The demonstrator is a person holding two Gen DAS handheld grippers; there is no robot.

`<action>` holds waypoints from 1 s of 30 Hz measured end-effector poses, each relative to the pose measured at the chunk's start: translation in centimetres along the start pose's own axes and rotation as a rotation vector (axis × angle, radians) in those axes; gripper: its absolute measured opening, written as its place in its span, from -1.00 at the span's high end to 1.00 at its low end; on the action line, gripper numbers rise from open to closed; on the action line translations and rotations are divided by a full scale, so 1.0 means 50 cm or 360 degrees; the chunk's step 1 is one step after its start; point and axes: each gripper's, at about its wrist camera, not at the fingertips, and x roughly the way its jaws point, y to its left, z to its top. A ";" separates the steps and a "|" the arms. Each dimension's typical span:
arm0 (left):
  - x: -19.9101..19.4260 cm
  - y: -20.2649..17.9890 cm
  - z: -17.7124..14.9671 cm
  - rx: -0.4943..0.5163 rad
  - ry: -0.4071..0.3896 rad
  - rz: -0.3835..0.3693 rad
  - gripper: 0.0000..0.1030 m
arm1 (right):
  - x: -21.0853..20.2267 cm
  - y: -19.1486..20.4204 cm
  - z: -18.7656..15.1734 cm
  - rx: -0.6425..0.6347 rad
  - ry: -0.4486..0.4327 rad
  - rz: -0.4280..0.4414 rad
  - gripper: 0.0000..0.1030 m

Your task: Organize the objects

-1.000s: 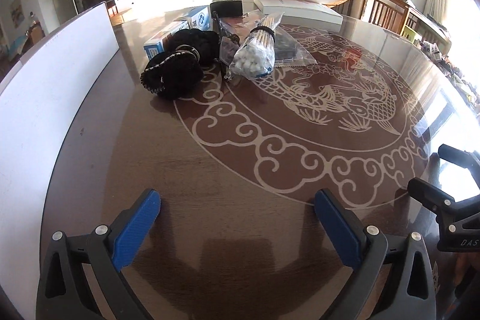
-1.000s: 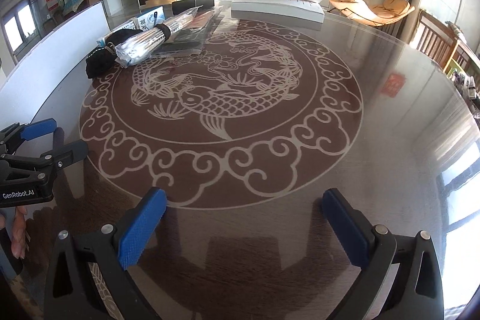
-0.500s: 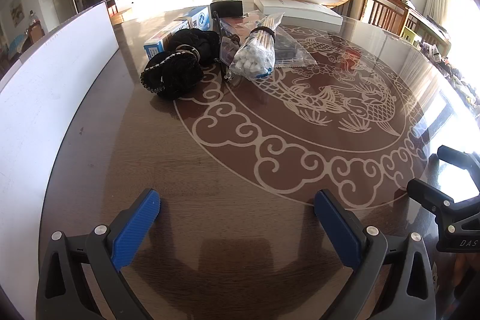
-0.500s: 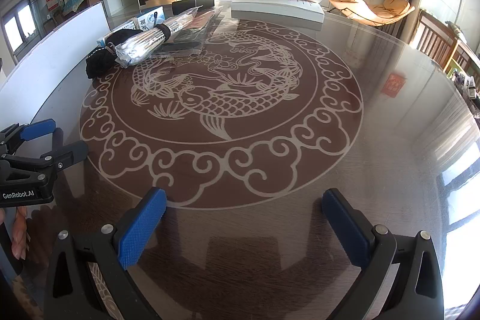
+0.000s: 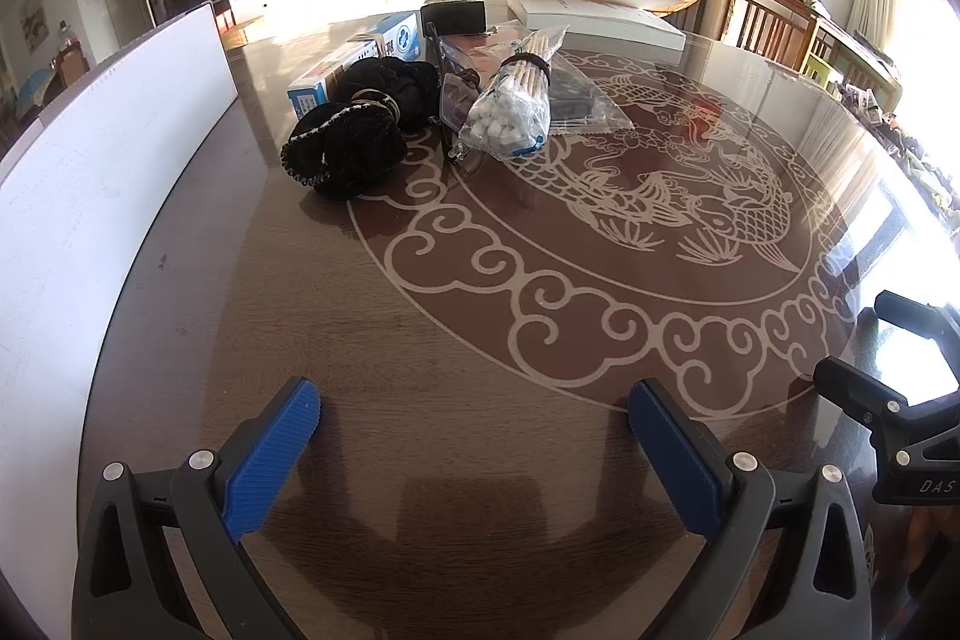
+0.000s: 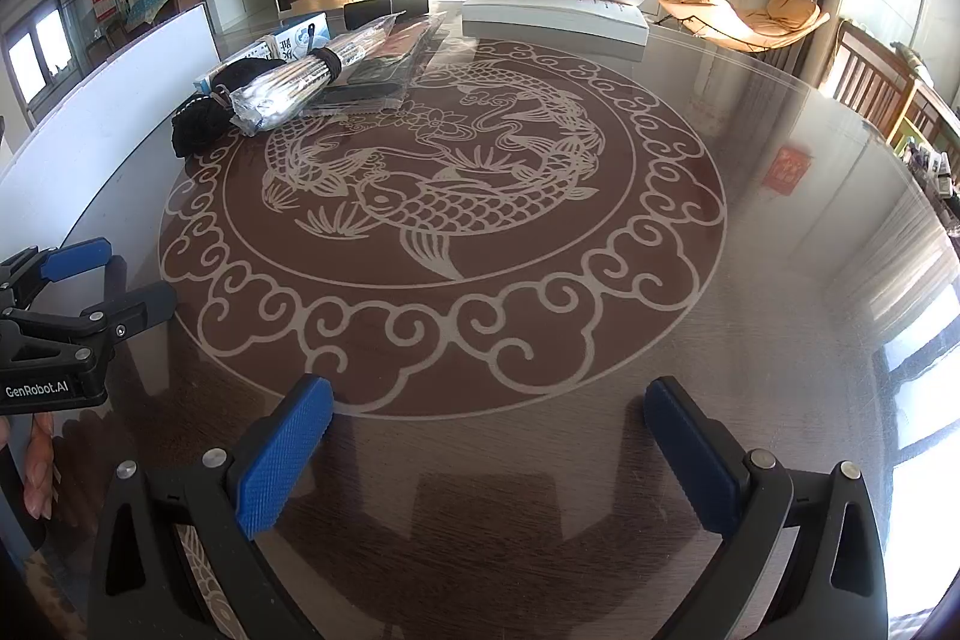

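A cluster of objects lies at the far left of the round table [image 5: 540, 436]: black hair scrunchies [image 5: 351, 142], a bag of cotton swabs [image 5: 510, 106], clear zip bags [image 5: 576, 94], a blue-white box [image 5: 354, 61] and a small black box [image 5: 453, 17]. The same pile shows in the right wrist view, with the swab bag [image 6: 288, 85] on top. My left gripper [image 5: 474, 403] hovers open over bare table near the front edge, well short of the pile. My right gripper [image 6: 489, 403] is open too, empty, further right.
A white board [image 5: 90, 196] stands along the table's left edge. A large white flat box [image 6: 555, 13] lies at the far side. Wooden chairs [image 5: 774, 25] stand on the right. The fish-patterned centre [image 6: 432, 202] holds nothing.
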 end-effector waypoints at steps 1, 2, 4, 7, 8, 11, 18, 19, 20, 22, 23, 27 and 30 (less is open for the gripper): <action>0.000 0.000 0.000 0.0000 0.0000 0.0000 -1.00 | 0.001 0.000 0.000 0.0000 0.0000 0.0000 -1.00; 0.000 0.001 0.000 0.0000 0.0000 0.0000 -1.00 | 0.001 0.000 0.000 0.0000 0.0000 0.0000 -1.00; 0.000 0.001 0.000 0.0000 0.0000 0.0000 -1.00 | 0.000 0.000 0.000 0.0000 0.0000 0.0000 -1.00; 0.000 0.001 0.000 0.0000 0.0000 0.0000 -1.00 | 0.001 -0.001 0.000 0.0001 -0.0001 0.0000 -1.00; 0.000 0.000 0.000 0.0000 0.0000 0.0000 -1.00 | 0.001 -0.001 0.000 0.0001 -0.0001 0.0000 -1.00; 0.000 0.001 0.000 0.0000 0.0000 0.0000 -1.00 | 0.001 -0.001 0.000 0.0001 -0.0001 0.0000 -1.00; 0.000 0.001 0.000 -0.0002 0.0000 -0.0003 -1.00 | 0.001 -0.001 0.000 0.0001 -0.0001 0.0000 -1.00; -0.001 0.004 0.000 -0.0009 -0.0004 -0.0010 -1.00 | 0.001 -0.001 0.000 0.0001 -0.0001 0.0000 -1.00; -0.003 0.008 0.000 -0.0016 -0.0002 -0.0018 -1.00 | 0.001 -0.001 0.000 0.0001 -0.0001 0.0000 -1.00; -0.007 0.038 0.018 -0.0079 -0.0018 -0.0086 -1.00 | 0.001 -0.001 0.000 0.0001 -0.0001 0.0000 -1.00; -0.010 0.060 0.035 -0.0123 -0.0051 -0.0086 -1.00 | 0.001 -0.001 0.000 0.0001 -0.0001 0.0000 -1.00; -0.003 0.158 0.141 -0.0291 -0.0120 -0.0026 -1.00 | 0.001 -0.001 -0.001 0.0002 -0.0001 0.0000 -1.00; 0.046 0.188 0.206 -0.0287 -0.0061 -0.0020 -0.98 | 0.001 -0.001 -0.001 0.0002 -0.0001 0.0000 -1.00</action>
